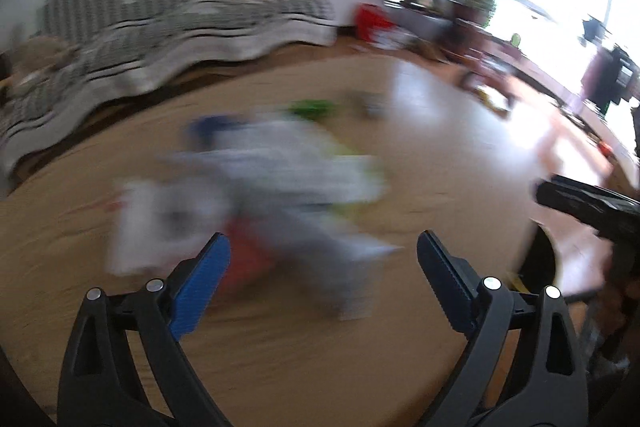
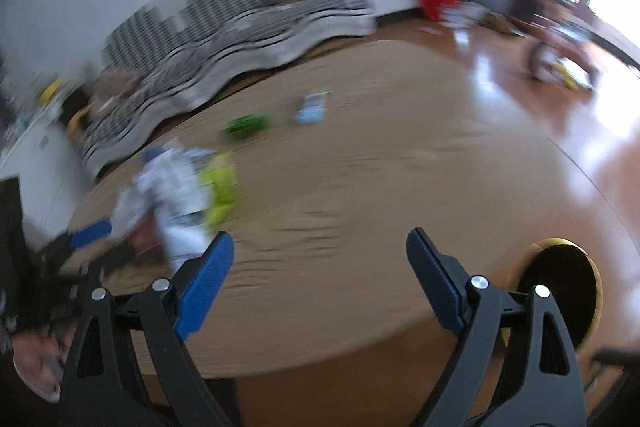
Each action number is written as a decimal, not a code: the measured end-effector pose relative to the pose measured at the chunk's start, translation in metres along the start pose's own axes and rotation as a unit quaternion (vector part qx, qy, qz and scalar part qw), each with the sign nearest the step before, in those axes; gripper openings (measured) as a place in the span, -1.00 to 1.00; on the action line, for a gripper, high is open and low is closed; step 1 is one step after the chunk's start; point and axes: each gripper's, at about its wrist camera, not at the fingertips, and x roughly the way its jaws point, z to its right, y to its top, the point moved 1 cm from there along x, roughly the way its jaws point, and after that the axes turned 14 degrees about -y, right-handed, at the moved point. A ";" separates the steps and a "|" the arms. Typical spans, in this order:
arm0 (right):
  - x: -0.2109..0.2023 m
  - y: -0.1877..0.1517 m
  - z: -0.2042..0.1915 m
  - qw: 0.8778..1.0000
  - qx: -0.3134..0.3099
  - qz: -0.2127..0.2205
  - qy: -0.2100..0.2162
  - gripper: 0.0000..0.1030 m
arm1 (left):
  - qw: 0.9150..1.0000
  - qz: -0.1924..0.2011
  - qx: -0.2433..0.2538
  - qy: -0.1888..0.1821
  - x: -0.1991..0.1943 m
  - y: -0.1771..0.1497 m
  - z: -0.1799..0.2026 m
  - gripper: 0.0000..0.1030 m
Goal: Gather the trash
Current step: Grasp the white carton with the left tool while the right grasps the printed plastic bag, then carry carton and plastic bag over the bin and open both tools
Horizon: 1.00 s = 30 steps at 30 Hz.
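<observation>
Both views are smeared by motion. A heap of trash [image 1: 256, 179] lies on a tan round surface [image 1: 440, 187]: white papers, a red piece, a yellow-green wrapper and something blue. My left gripper [image 1: 324, 239] hangs open above its near edge with nothing between the blue pads. In the right wrist view the same heap [image 2: 176, 195] lies at the left, with a green item [image 2: 246, 125] and a pale blue packet [image 2: 312, 109] farther back. My right gripper [image 2: 320, 237] is open and empty over bare surface. A round bin with a yellow rim [image 2: 552, 242] sits beside its right finger.
A striped sofa [image 1: 180, 27] runs along the white back wall. A red bag [image 1: 370, 19] and clutter stand by the bright window at the right. A glossy wooden floor [image 2: 560, 131] surrounds the tan surface. A black shape [image 1: 588, 199] juts in from the right.
</observation>
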 end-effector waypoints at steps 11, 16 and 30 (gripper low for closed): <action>0.065 -0.005 -0.124 0.993 -0.105 -0.037 0.026 0.65 | 0.995 -0.018 -0.086 0.042 -0.001 -0.013 -0.151 0.78; 0.089 -0.006 -0.130 0.992 -0.108 -0.058 0.029 0.64 | 0.992 -0.020 -0.124 0.005 0.028 -0.010 -0.170 0.77; 0.074 0.005 -0.132 0.993 -0.081 -0.047 0.071 -0.43 | 0.995 0.003 -0.100 -0.006 -0.010 0.010 -0.145 -0.39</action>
